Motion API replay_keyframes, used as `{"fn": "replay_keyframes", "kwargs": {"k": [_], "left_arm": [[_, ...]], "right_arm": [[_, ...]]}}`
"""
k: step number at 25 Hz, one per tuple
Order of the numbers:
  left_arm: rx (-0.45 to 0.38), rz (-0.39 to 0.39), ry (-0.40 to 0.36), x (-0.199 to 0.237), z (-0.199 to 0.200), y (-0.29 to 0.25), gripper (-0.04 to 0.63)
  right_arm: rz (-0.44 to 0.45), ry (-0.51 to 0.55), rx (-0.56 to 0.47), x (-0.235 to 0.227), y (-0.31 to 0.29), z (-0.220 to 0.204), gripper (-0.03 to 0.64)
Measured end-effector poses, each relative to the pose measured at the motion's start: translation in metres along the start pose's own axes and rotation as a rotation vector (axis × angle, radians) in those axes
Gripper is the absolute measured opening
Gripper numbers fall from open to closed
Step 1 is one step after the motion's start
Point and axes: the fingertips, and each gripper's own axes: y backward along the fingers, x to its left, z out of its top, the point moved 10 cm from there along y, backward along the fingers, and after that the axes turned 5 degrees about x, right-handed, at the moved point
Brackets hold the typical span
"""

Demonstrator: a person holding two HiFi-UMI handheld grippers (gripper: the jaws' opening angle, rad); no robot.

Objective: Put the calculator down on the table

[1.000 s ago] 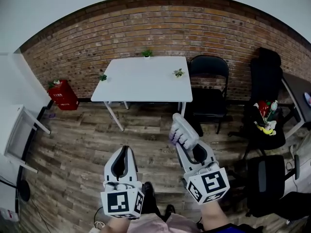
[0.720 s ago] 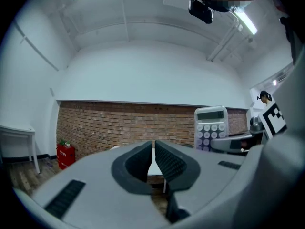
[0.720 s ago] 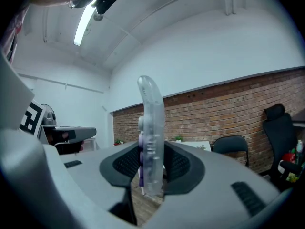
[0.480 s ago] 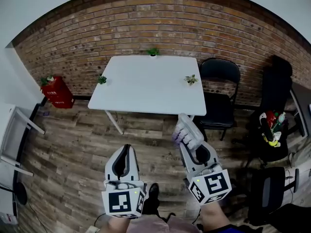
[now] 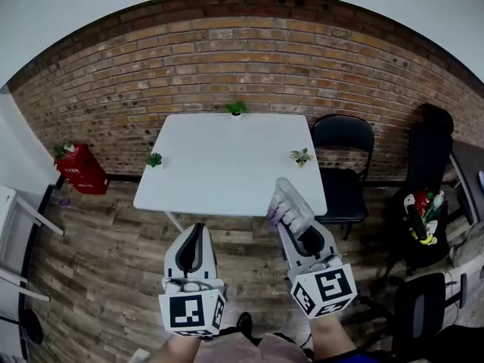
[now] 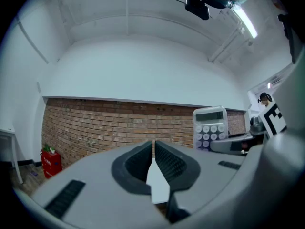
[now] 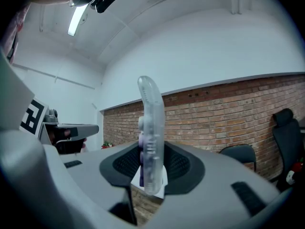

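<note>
Translucent plastic calculator with lilac keys [image 7: 151,142] sits pinched by its lower end in the right hand-held gripper [image 7: 151,168], with the white worktop [image 5: 227,157] just ahead of it. The left hand-held gripper [image 6: 153,149] is empty, jaws pressed together. This looks like the carry-in. The next move calls for reaching over the worktop, lowering, then spreading the jaws. The calculator's long axis rises forward out of the jaws, display end farthest, keys facing the left hand-held gripper.
</note>
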Motion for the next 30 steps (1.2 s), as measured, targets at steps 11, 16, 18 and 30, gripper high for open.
{"fn": "replay_keyframes", "kwargs": {"k": [11,16,18,30], "left_arm": [[0.057,-0.052,0.003,0.001,-0.014,-0.067,0.025],[0.100,-0.071,-0.005,-0.011,-0.031,-0.112,0.025],[0.114,-0.075,-0.012,-0.015,-0.036,-0.134,0.025],[0.160,0.004,-0.045,-0.024,-0.033,-0.275,0.025]], "right_arm": [[-0.045,-0.034,0.022,-0.034,-0.041,-0.006,0.132],[-0.059,-0.061,0.044,-0.071,-0.068,-0.018,0.132],[-0.057,-0.072,0.057,-0.088,-0.085,-0.023,0.132],[0.026,-0.111,0.099,-0.192,-0.207,-0.021,0.132]]}}
